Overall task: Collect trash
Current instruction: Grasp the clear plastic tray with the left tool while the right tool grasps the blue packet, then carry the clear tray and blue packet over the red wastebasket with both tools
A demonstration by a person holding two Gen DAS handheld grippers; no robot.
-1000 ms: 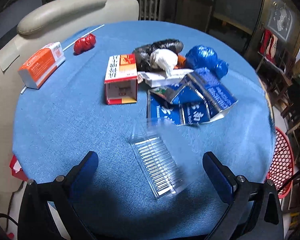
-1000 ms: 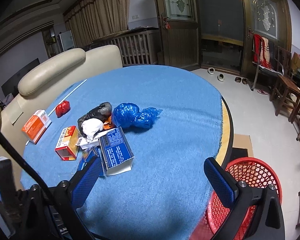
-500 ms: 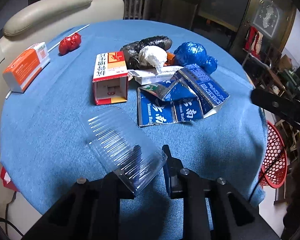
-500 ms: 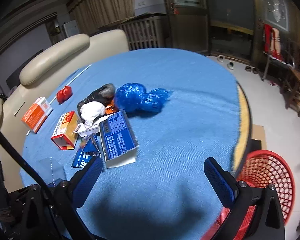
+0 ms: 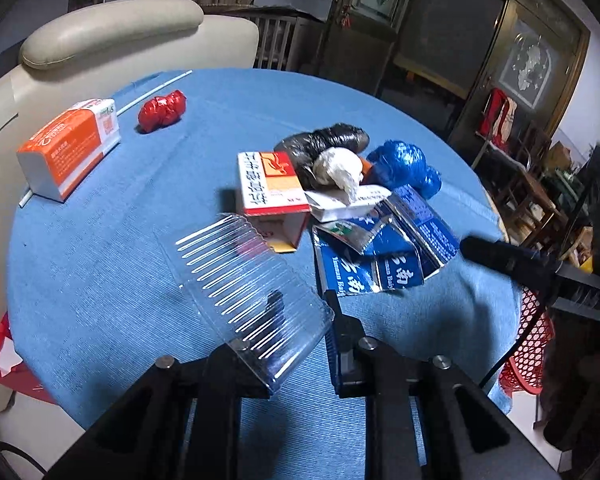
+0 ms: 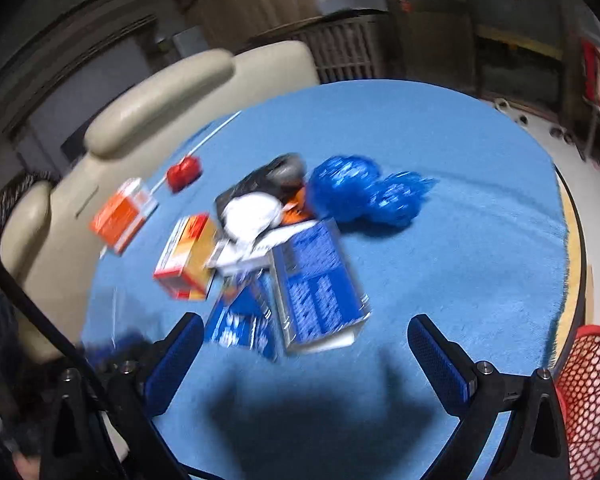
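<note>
Left wrist view: the left gripper [image 5: 303, 304] is clamped narrow on the near end of a clear ribbed plastic tray [image 5: 244, 280], which tilts up and away from the fingers above the blue tablecloth [image 5: 100, 272]. Just beyond the tray's far edge stands a red-and-white carton [image 5: 270, 188], and right of it lies a heap: flattened blue cartons [image 5: 383, 248], a white crumpled wad [image 5: 337, 168], a black bag [image 5: 323, 142] and a blue plastic bag [image 5: 403, 162]. Well apart at far left sit an orange box [image 5: 70, 148] and a red crumpled wrapper [image 5: 162, 110]. The cloth is bare and open on the near left side. A red mesh basket [image 5: 527, 340] shows below the table's right edge.

Right wrist view, blurred: the right gripper [image 6: 303, 364] hangs spread wide with nothing between its blue pads, above open cloth just before the blue cartons [image 6: 315, 292]. The round table's rim [image 6: 575, 240] curves at right, with the red basket [image 6: 587, 396] beside it at lower right.
</note>
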